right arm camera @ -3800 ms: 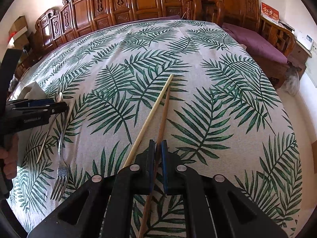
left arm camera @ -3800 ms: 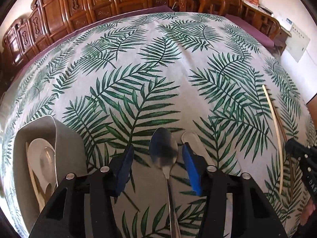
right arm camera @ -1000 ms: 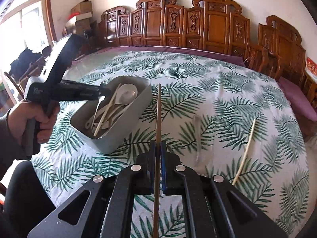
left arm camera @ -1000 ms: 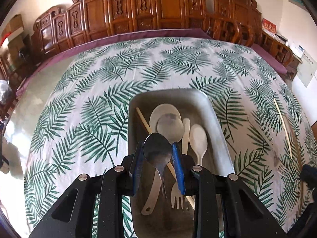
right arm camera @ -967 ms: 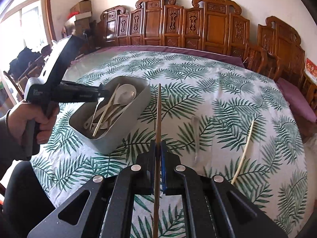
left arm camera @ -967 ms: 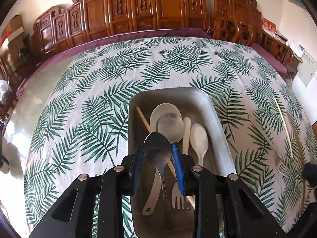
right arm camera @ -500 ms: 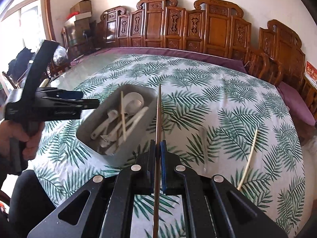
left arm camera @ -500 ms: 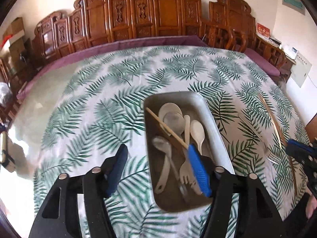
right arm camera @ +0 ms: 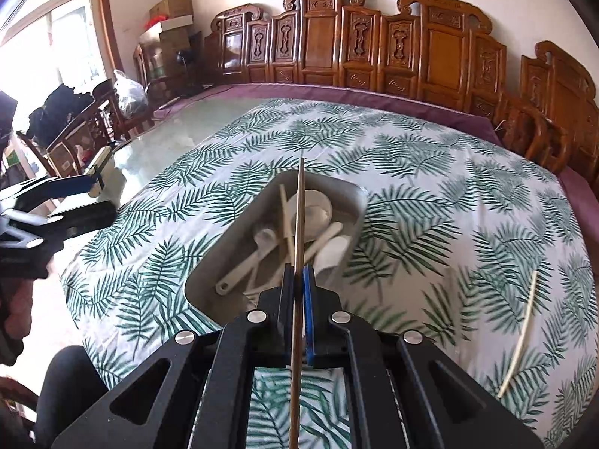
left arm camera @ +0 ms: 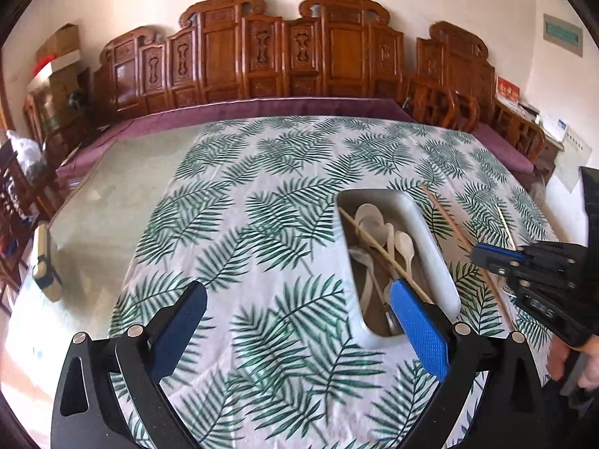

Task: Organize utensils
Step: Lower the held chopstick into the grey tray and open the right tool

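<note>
- Centrally, the grey tray (right arm camera: 338, 189) sat on the palm-leaf tablecloth (left arm camera: 262, 224), long side running away from the person.
- Tray contents: several pale spoons (right arm camera: 318, 205), a pale chopstick (right arm camera: 286, 220) lying slantwise over them, and what appeared to be a fork near the close end, partly hidden.
- Left gripper (left arm camera: 297, 301): jaws wide apart, having just been opening; nothing between the blue pads; it hung above bare cloth just left of the tray, the right pad overlapping the tray's near corner in the left wrist view.
- Right gripper (right arm camera: 296, 280): jaws together, clamped on a brown chopstick (right arm camera: 298, 224); the stick ran straight forward from the pads, its tip above the tray's far rim, held in the air over the contents.
- Another pale chopstick (right arm camera: 520, 331) lay loose on the cloth, well right of the tray.
- Carved wooden chairs (left arm camera: 299, 52) lined the far side of the table; cardboard boxes (right arm camera: 170, 18) were stacked in the left corner.
- Part of a hand (left arm camera: 576, 359) showed at the right edge of the left wrist view, under the right gripper's body.
</note>
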